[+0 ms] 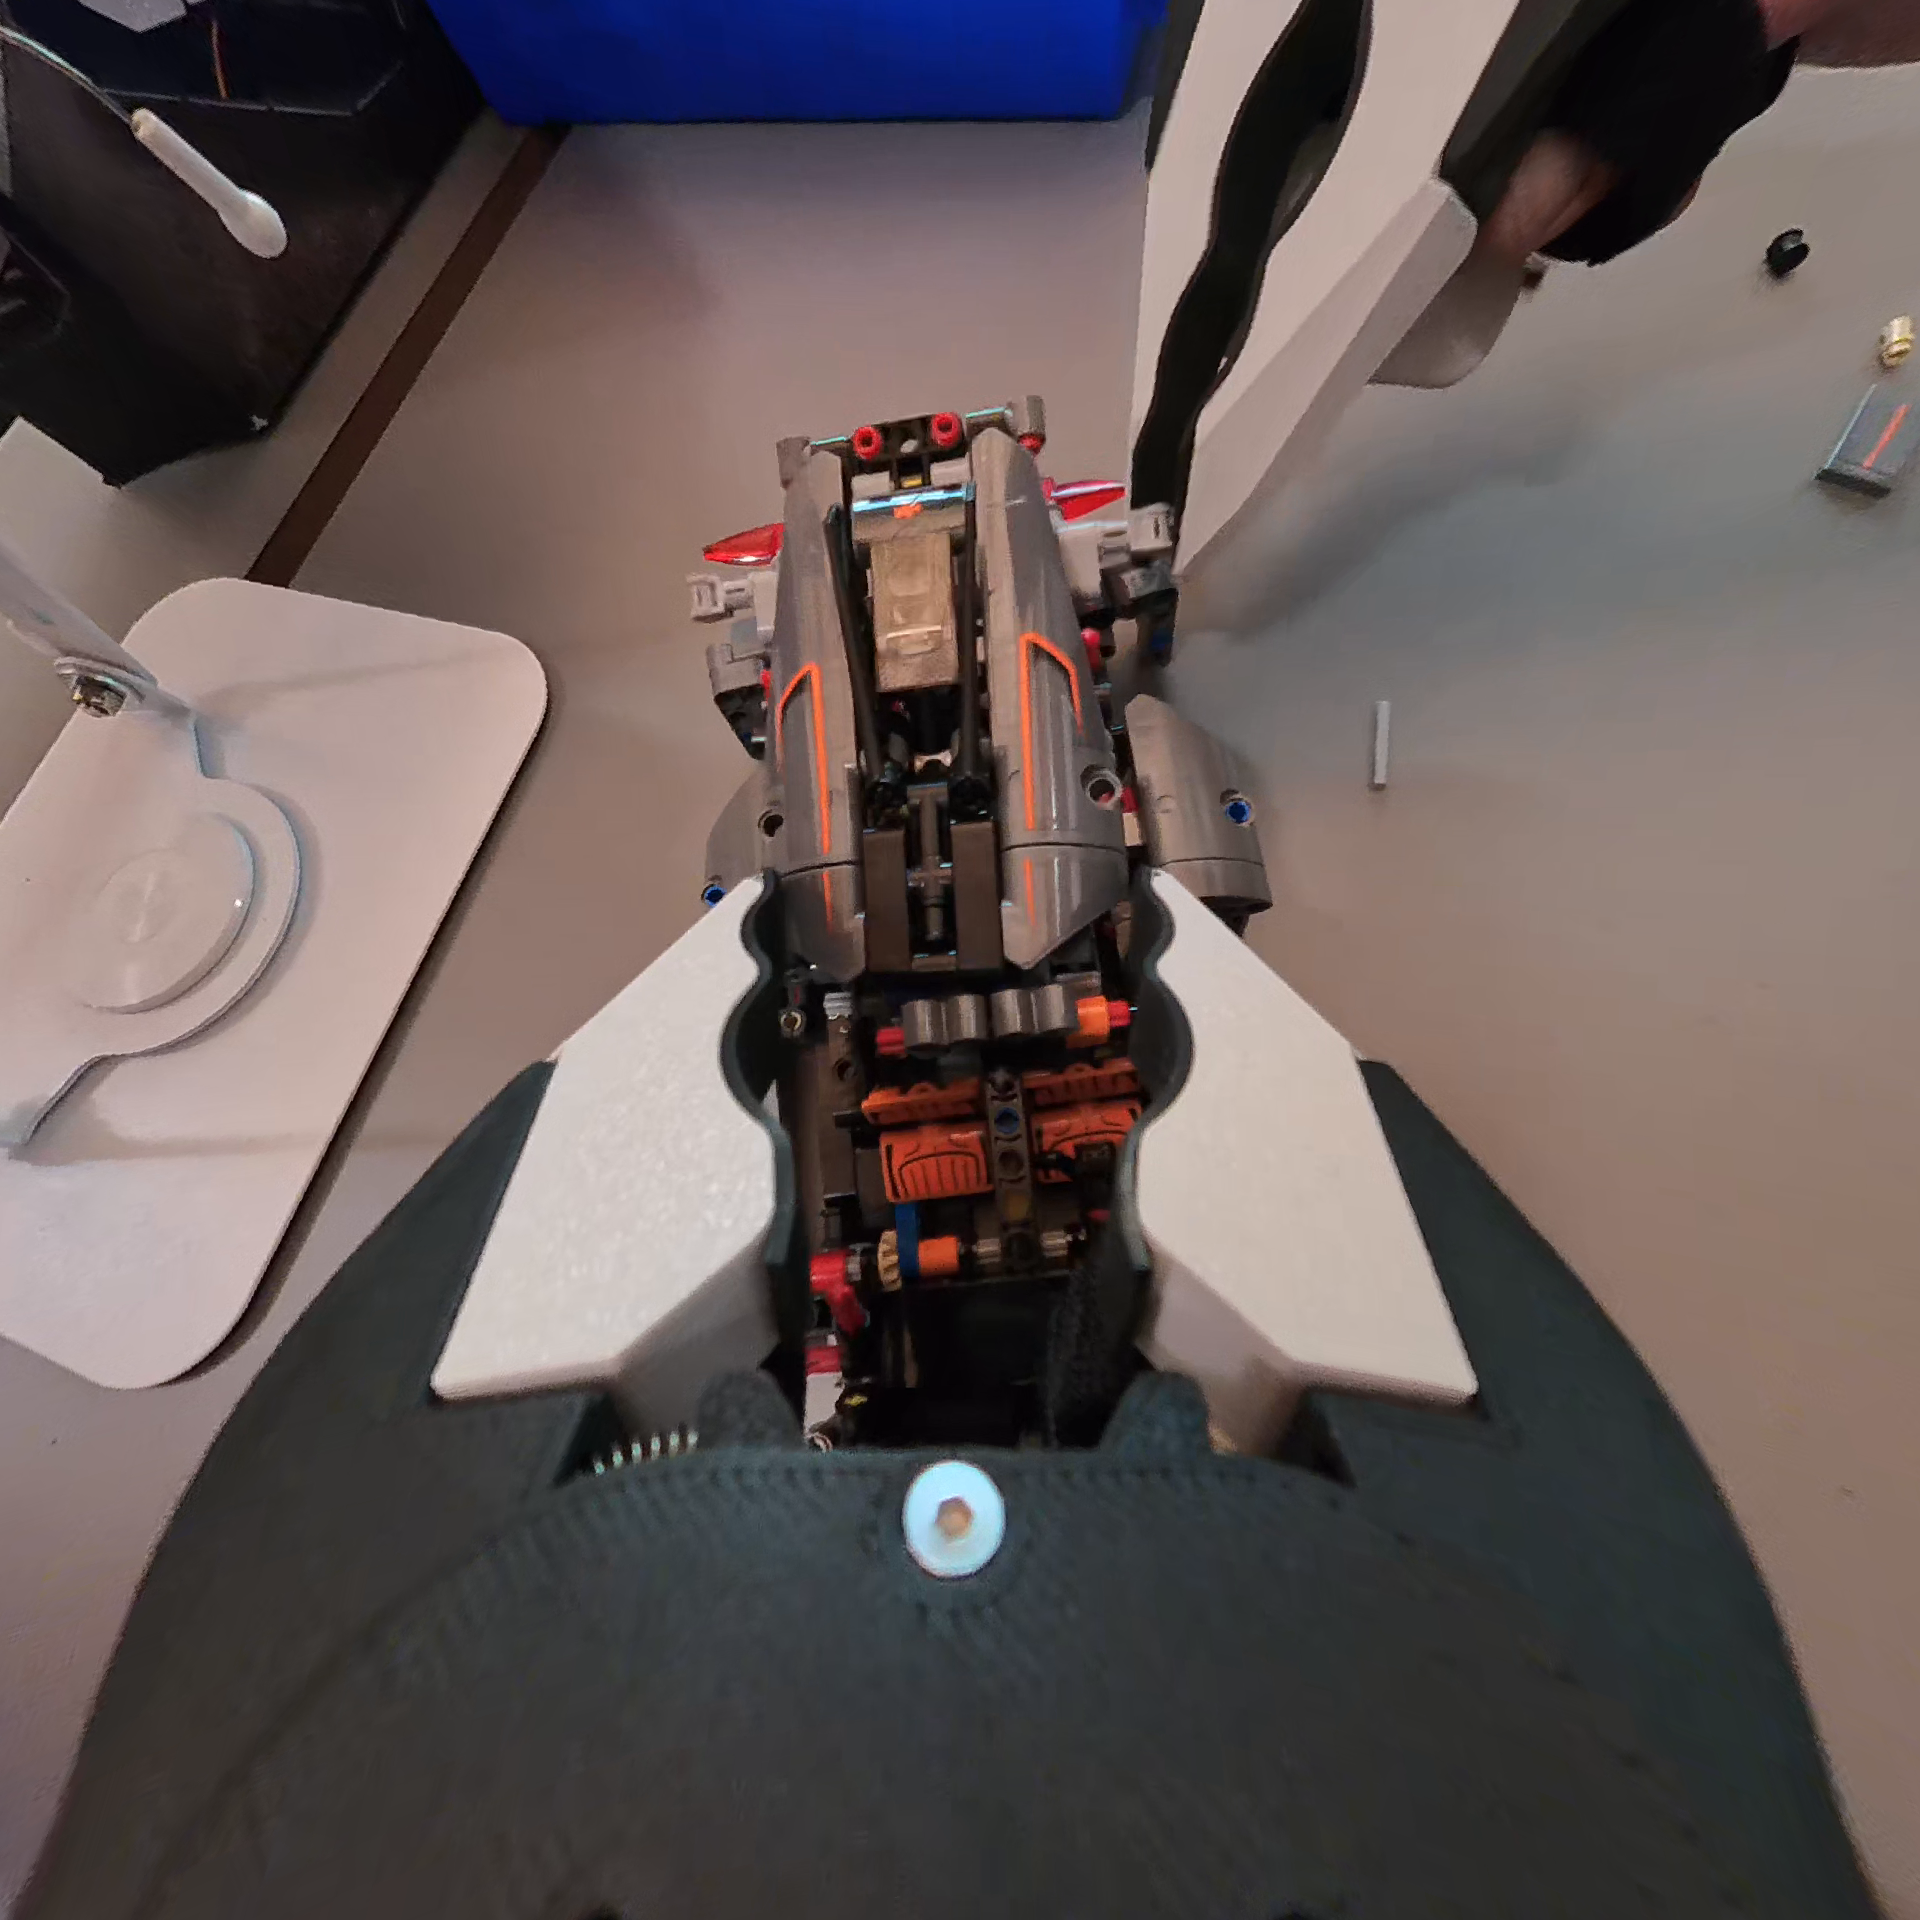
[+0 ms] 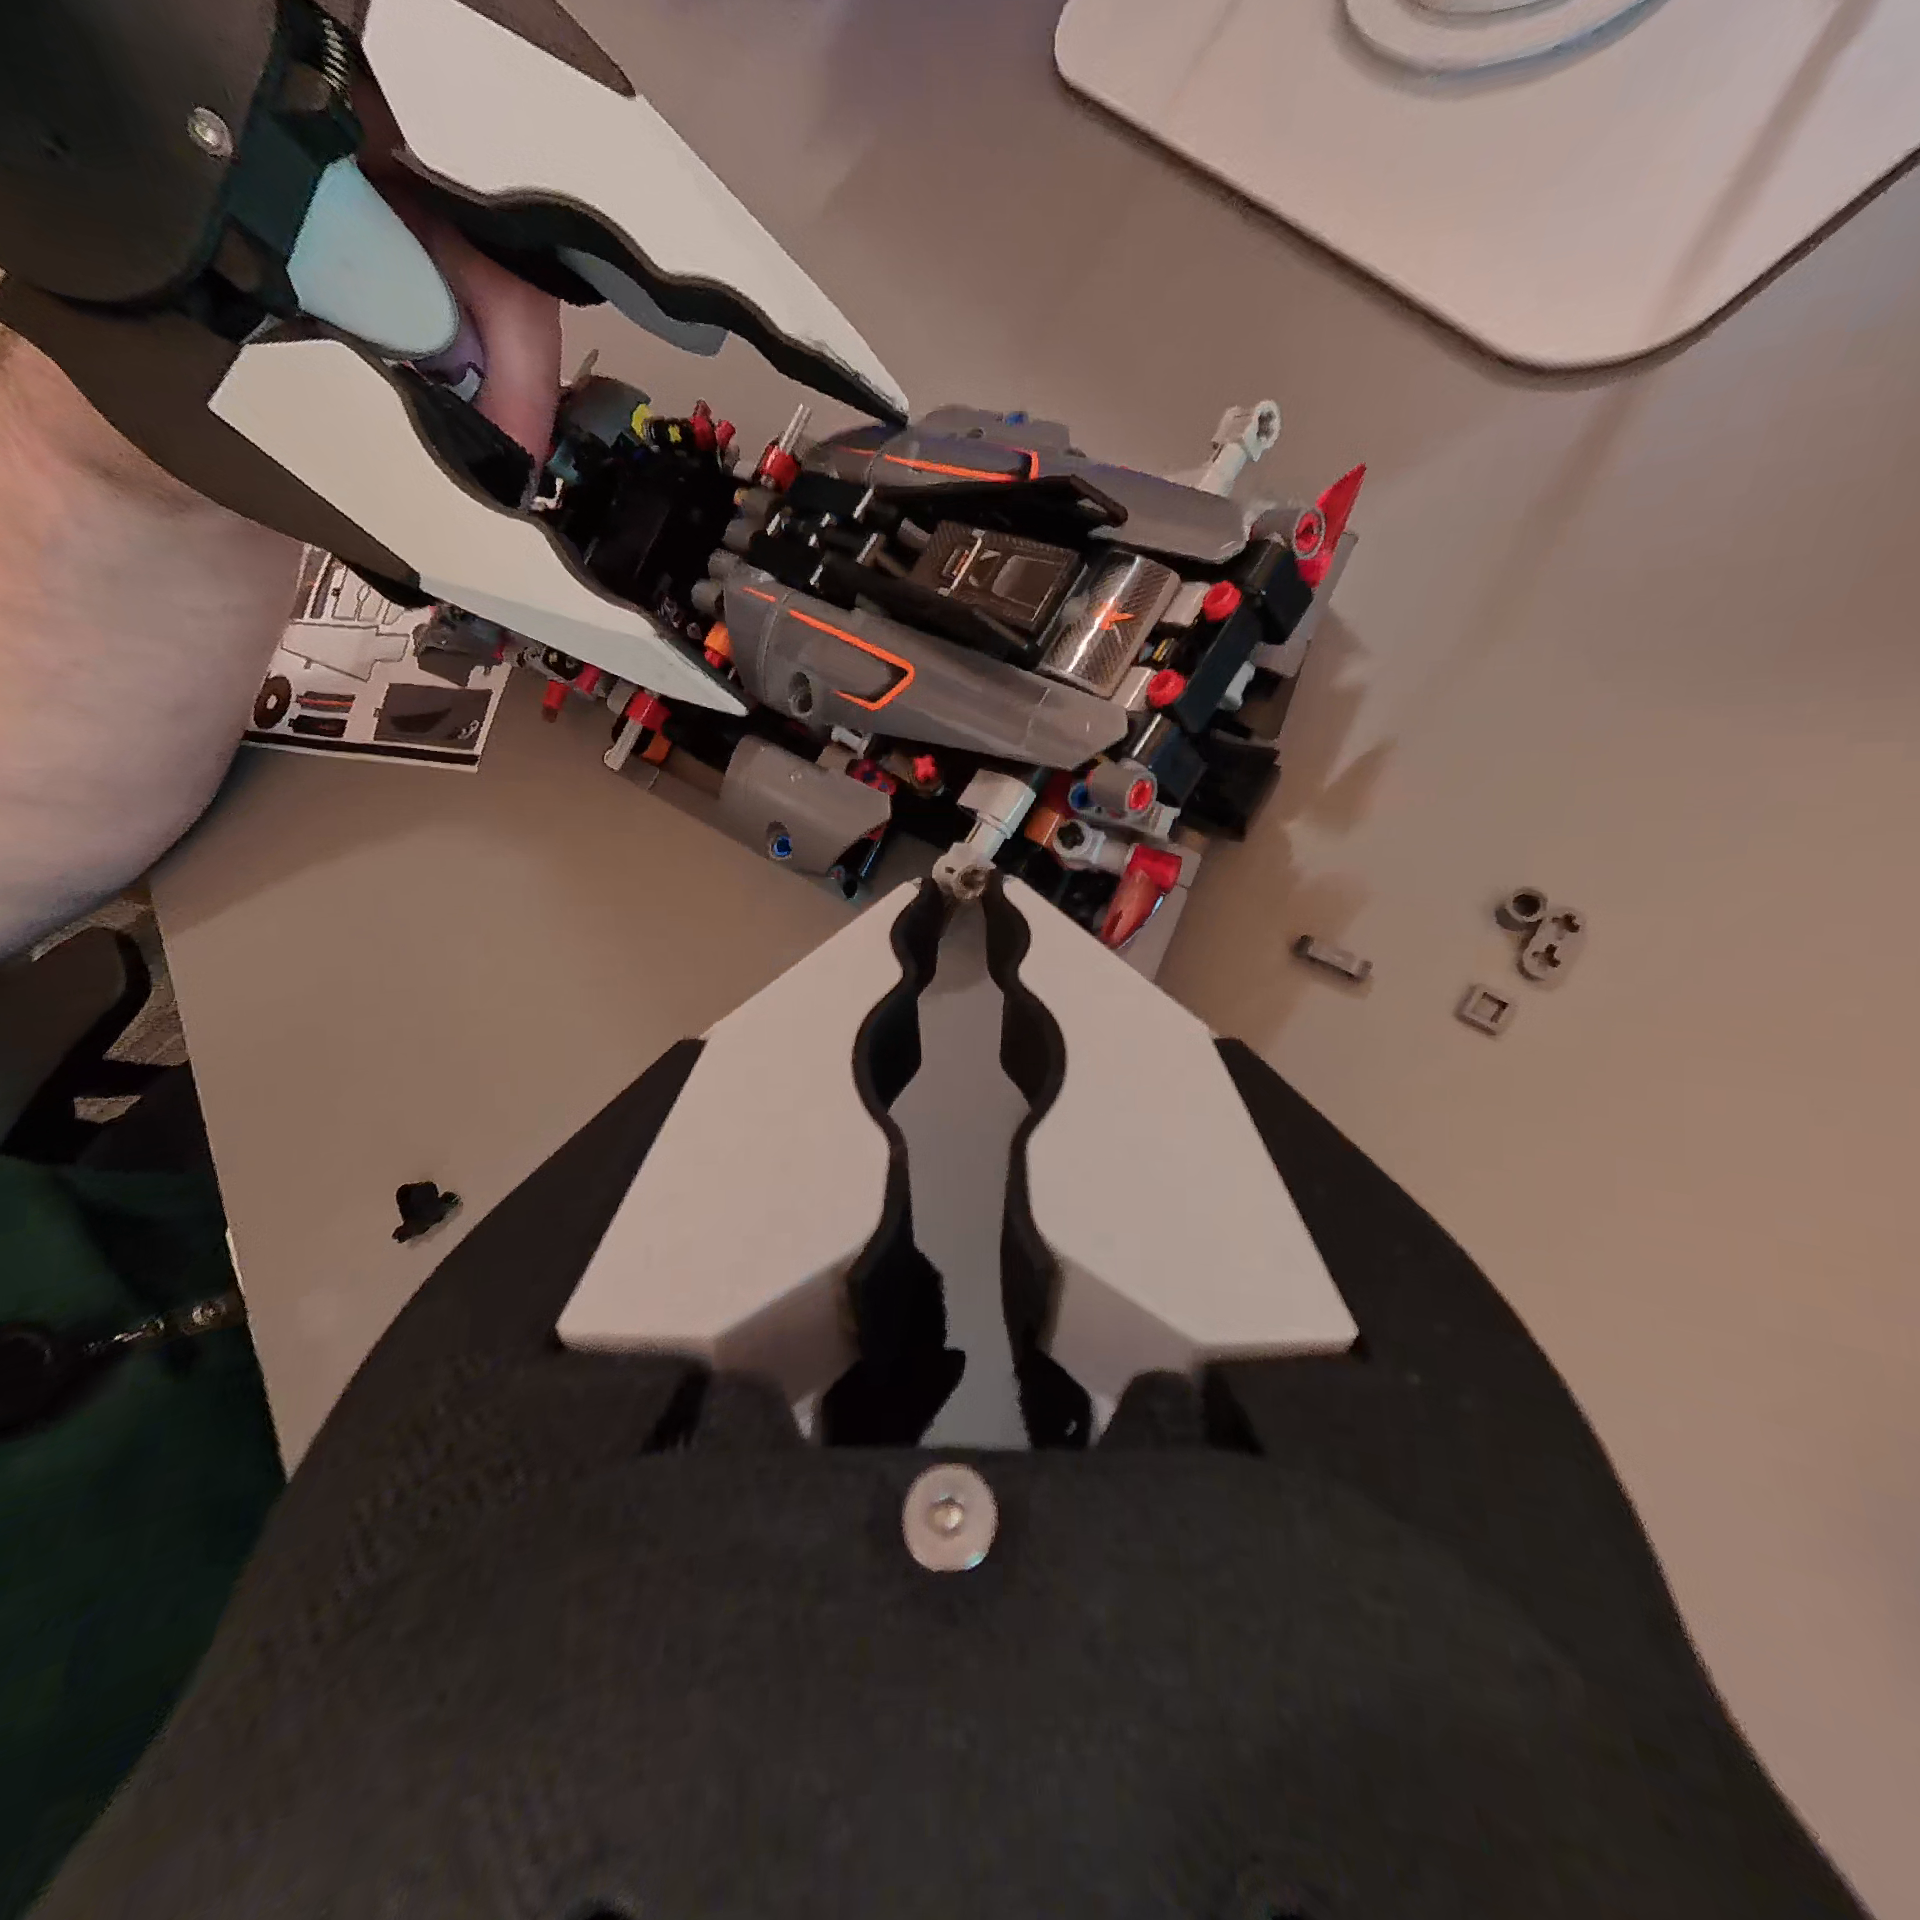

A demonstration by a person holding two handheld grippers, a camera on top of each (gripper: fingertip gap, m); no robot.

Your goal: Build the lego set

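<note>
A grey, black and orange lego car (image 1: pixel 935 727) lies on the beige table. My left gripper (image 1: pixel 956 904) is shut on the car, one finger against each side of the body. The car (image 2: pixel 935 623) and the left gripper (image 2: pixel 821 561) also show in the right wrist view. My right gripper (image 2: pixel 961 885) is shut at its tips on the end of a light grey connector (image 2: pixel 987 821) that sticks out of the car's side. The right gripper's fingers (image 1: pixel 1247 416) reach down to the car's right flank in the left wrist view.
A white stand base (image 1: pixel 239 935) lies left of the car, also visible in the right wrist view (image 2: pixel 1507 187). A blue bin (image 1: pixel 800 57) stands behind. Loose parts lie around: a grey axle (image 1: pixel 1380 743), small grey pieces (image 2: pixel 1538 920), a black piece (image 2: pixel 424 1210). A printed sheet (image 2: pixel 384 686) lies under the left gripper. Across from one pair of fingers to the other is roughly 8 cm. The grey axle (image 1: pixel 1380 743) lies around 8 cm away from my right fingertips.
</note>
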